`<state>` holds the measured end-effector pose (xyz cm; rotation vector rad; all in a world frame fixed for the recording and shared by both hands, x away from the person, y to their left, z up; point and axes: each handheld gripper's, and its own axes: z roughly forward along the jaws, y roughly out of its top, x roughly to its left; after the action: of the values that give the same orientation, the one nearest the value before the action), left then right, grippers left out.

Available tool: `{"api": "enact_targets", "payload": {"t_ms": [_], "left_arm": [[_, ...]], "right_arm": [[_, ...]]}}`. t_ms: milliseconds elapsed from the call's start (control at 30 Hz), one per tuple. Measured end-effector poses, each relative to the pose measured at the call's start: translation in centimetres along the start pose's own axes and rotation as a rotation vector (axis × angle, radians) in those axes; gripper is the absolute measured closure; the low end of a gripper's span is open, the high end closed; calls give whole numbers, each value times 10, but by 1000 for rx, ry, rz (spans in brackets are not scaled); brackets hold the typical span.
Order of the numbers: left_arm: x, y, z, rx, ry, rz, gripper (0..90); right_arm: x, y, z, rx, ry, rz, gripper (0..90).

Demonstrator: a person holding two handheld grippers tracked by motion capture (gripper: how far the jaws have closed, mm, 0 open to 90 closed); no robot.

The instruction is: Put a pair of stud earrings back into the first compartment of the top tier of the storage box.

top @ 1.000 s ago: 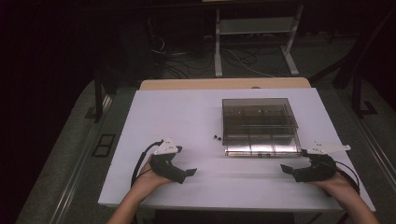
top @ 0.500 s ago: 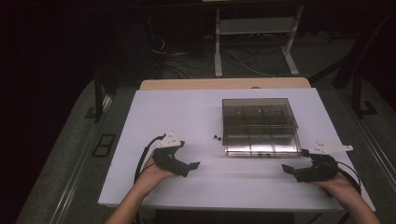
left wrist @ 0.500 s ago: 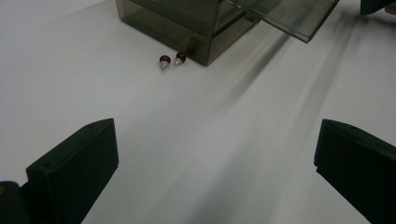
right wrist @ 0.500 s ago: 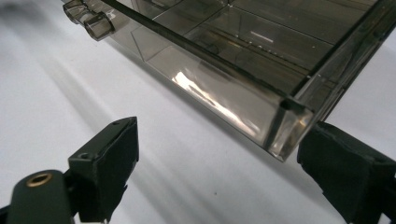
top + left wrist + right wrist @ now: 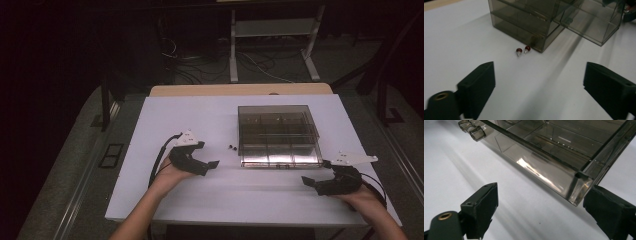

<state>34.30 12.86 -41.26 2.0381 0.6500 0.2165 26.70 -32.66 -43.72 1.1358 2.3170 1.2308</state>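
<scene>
Hovering over the white surface near its left edge, the left gripper had just been narrowing, jaws apart with nothing between them, facing two red pins just beside the smoky box; the right gripper stood apart near the surface's front right corner

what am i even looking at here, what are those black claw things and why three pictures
A person sits at a white table holding a hand-operated two-jaw clamp in each hand: the left gripper and the right gripper. The high view looks down from above. The other two pictures come from cameras riding on each gripper, looking out between its black jaws. On the table stand a smoky clear plastic organizer box and two small red-headed pins beside its corner. Both grippers are open and hold nothing; the left one's jaws have just been closing a little, with nothing between them.
</scene>
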Motion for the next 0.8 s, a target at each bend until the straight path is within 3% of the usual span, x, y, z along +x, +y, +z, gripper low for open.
{"api": "enact_targets", "payload": {"t_ms": [300, 800], "left_arm": [[5, 11, 10, 0, -8, 15, 182], [18, 23, 27, -10, 1, 0, 303]], "right_arm": [[1, 0, 0, -4, -2, -6, 121], [1, 0, -1, -4, -5, -6, 121]]}}
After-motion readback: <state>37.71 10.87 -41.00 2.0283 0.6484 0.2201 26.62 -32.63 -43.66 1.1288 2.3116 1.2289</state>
